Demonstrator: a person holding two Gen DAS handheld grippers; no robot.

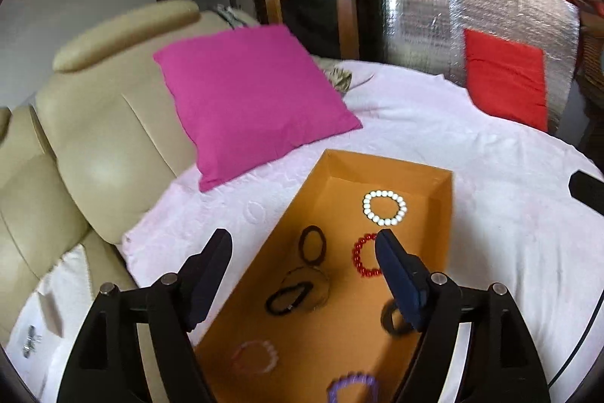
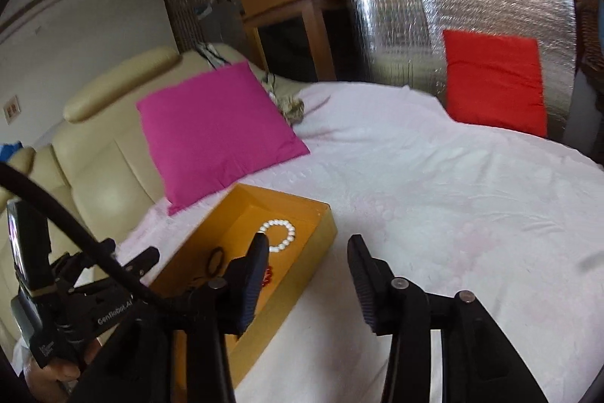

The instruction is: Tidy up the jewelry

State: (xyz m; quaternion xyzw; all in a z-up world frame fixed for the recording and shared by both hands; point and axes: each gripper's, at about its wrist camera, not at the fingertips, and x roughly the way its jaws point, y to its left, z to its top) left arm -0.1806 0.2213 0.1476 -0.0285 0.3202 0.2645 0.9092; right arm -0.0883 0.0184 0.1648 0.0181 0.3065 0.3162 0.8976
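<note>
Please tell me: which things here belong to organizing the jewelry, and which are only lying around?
Belong: orange box, white bead bracelet, red bead bracelet, purple bracelet, dark bands.

Only around: pink cushion, red cushion, beige sofa.

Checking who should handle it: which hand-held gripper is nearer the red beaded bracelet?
Left. The left hand-held gripper hangs over the orange box, beside the red beaded bracelet; the right hand-held gripper straddles the box's outer wall.
</note>
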